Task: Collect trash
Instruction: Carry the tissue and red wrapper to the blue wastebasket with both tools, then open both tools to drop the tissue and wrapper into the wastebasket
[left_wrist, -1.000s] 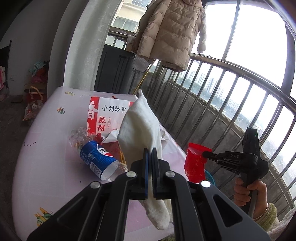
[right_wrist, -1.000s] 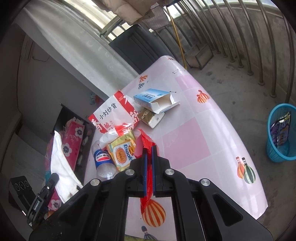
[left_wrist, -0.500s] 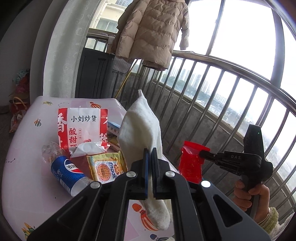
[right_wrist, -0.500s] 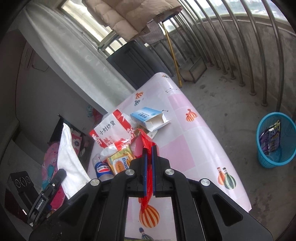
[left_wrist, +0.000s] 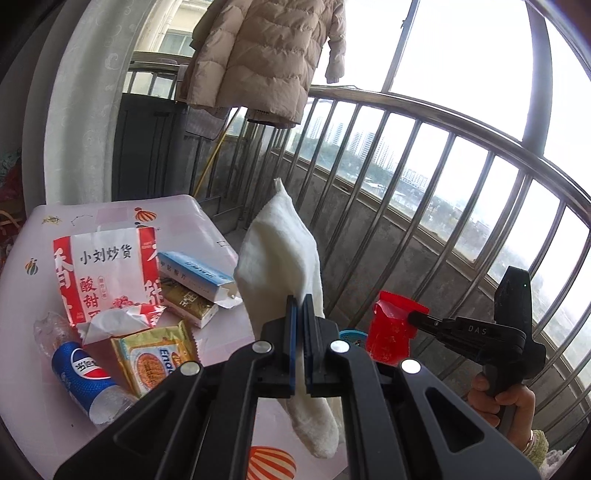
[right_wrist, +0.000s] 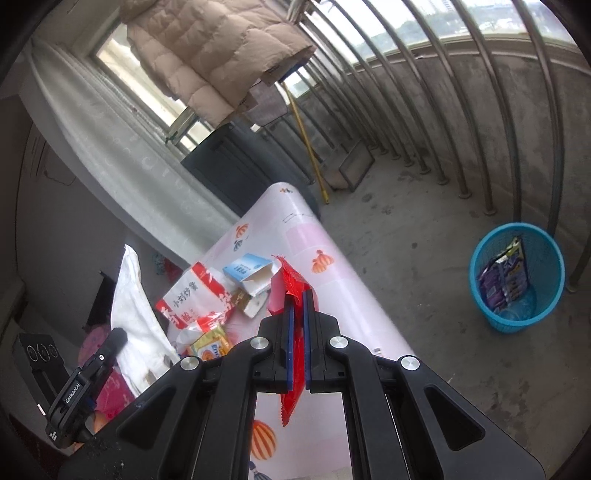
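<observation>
The left gripper (left_wrist: 299, 314) is clenched on a white cloth (left_wrist: 284, 251), which rises above its jaws and hangs limp below them, held off the table (left_wrist: 37, 387). To its right, the right gripper (right_wrist: 299, 299) is clamped on a red wrapper (right_wrist: 290, 280), whose top stands up past the fingertips while its tail dangles under them, also clear of the tabletop. Just ahead of the left gripper and to its left lies a yellow biscuit packet (left_wrist: 155, 356), with a crushed Pepsi bottle (left_wrist: 85, 373) beside it further left. Beyond those rests a red-and-white snack bag (left_wrist: 107, 277) with a crumpled tissue (left_wrist: 107, 325) at its torn mouth, and to the bag's right a gold box (left_wrist: 188, 299) under an opened blue-and-white carton (left_wrist: 195, 275). Well off to the right of the right gripper, down on the concrete floor by the railing (left_wrist: 461, 122), stands a blue basket (right_wrist: 554, 258) holding a purple wrapper (right_wrist: 504, 277). Farthest back hangs a beige down jacket (left_wrist: 266, 55).
</observation>
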